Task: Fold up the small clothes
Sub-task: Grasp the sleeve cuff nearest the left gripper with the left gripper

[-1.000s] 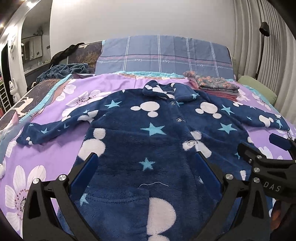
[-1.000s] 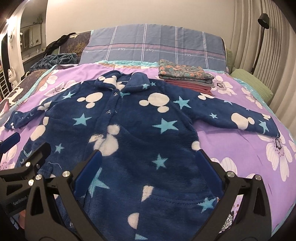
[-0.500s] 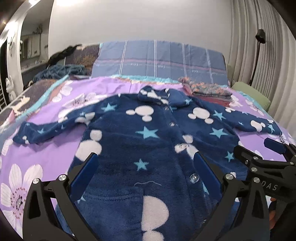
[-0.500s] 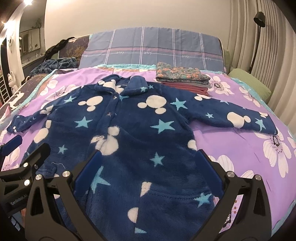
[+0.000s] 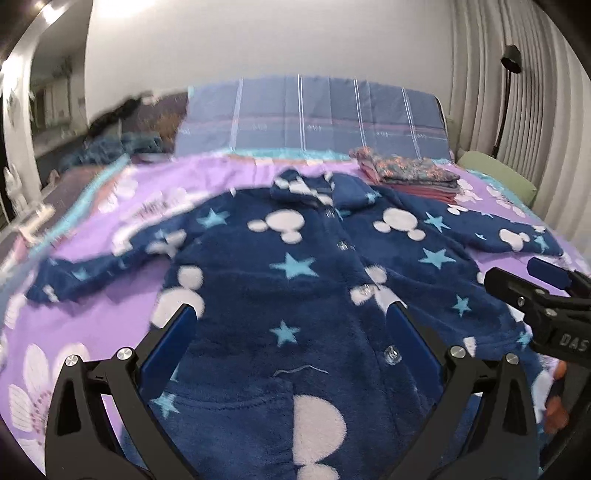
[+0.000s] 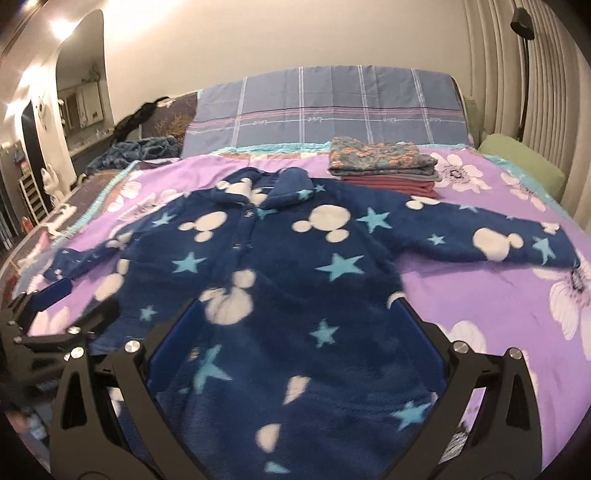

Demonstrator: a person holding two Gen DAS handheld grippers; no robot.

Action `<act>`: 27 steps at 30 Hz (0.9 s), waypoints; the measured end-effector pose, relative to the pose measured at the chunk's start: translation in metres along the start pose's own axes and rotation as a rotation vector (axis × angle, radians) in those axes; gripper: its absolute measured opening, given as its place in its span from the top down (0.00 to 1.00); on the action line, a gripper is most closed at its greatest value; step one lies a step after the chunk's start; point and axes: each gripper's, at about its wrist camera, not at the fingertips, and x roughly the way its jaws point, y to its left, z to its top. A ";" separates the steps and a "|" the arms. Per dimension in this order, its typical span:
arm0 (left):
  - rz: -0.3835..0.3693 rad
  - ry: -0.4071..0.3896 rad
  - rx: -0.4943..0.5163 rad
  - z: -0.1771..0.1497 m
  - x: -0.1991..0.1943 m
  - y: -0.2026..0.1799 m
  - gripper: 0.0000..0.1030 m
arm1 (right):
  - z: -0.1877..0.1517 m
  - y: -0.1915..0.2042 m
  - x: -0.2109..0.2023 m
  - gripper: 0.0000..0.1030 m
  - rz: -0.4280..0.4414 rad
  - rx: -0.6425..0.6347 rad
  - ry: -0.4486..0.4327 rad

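Observation:
A navy fleece child's jacket (image 5: pixel 295 280) with white mouse heads and light blue stars lies flat, front up, sleeves spread, on the purple flowered bedsheet (image 5: pixel 92 325). It also shows in the right wrist view (image 6: pixel 295 280). My left gripper (image 5: pixel 291 325) is open and empty, held above the jacket's lower left half. My right gripper (image 6: pixel 295 321) is open and empty above the lower right half. The right gripper shows at the right edge of the left wrist view (image 5: pixel 543 291). The left gripper shows at the left edge of the right wrist view (image 6: pixel 48 314).
A stack of folded clothes (image 6: pixel 384 166), floral on top, lies behind the jacket's right shoulder. A blue plaid pillow (image 6: pixel 325 107) lies at the bed's head, a green cushion (image 6: pixel 521 158) at the right, dark clothes (image 6: pixel 140 147) at the far left. Curtains and a lamp (image 6: pixel 524 22) stand right.
Both grippers have risen and tilted back a little, so the jacket sits lower and smaller in both views. The jacket has not moved. Both grippers stay open.

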 end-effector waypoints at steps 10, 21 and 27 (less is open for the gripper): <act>-0.076 0.109 -0.405 0.017 0.025 0.134 0.01 | 0.011 -0.030 0.030 0.02 -0.092 -0.031 0.042; -0.082 -0.016 -1.004 -0.017 0.042 0.338 0.43 | 0.020 -0.040 0.069 0.02 -0.102 -0.006 0.099; -0.041 0.030 -1.185 -0.045 0.067 0.374 0.45 | 0.023 -0.032 0.081 0.02 -0.100 -0.026 0.098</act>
